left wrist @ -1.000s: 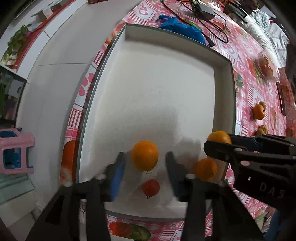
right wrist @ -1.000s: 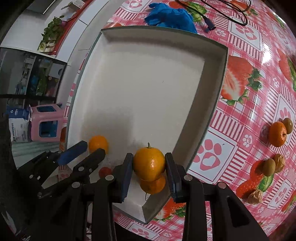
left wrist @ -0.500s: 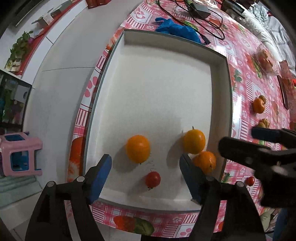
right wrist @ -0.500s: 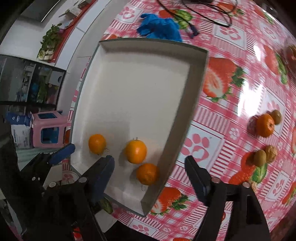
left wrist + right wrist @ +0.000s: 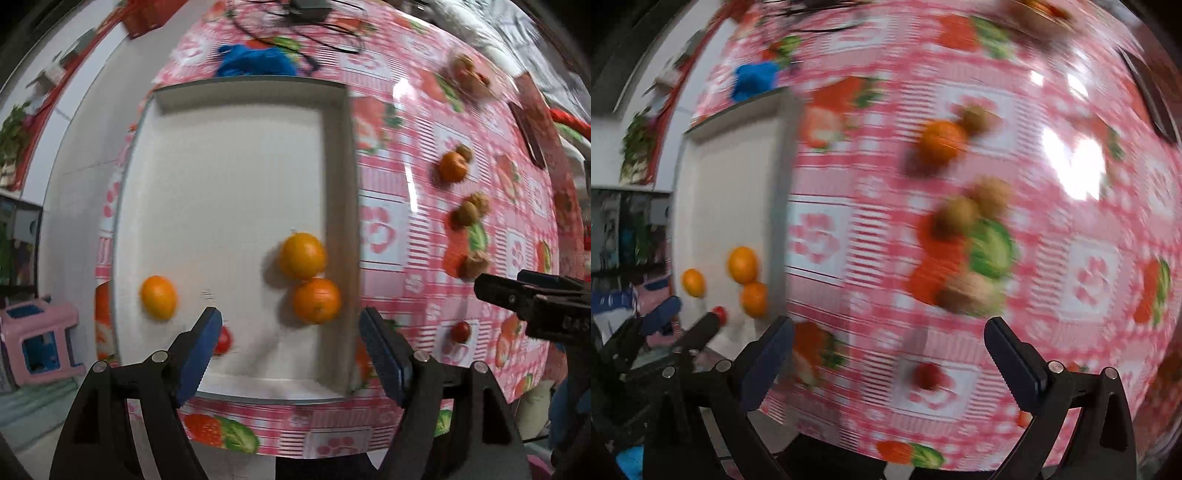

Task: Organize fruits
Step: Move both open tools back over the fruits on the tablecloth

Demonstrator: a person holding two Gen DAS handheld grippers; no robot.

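A white tray holds three oranges: one at the left and two touching near the right wall. A cherry tomato lies in the tray, half hidden by a left finger. My left gripper hangs open over the tray's near right part, empty. My right gripper is over the tablecloth, its jaws opening wide with nothing between them. Below it lies a second cherry tomato. Farther off sit an orange and walnuts. The right wrist view is blurred.
The pink checked tablecloth covers the table, whose near edge is close under both grippers. A blue cloth and black cables lie behind the tray. A pink stool stands on the floor to the left.
My right gripper let go of its orange in the tray, opened wide and swung right over the tablecloth. My left gripper widened away from the left orange and shifted right.
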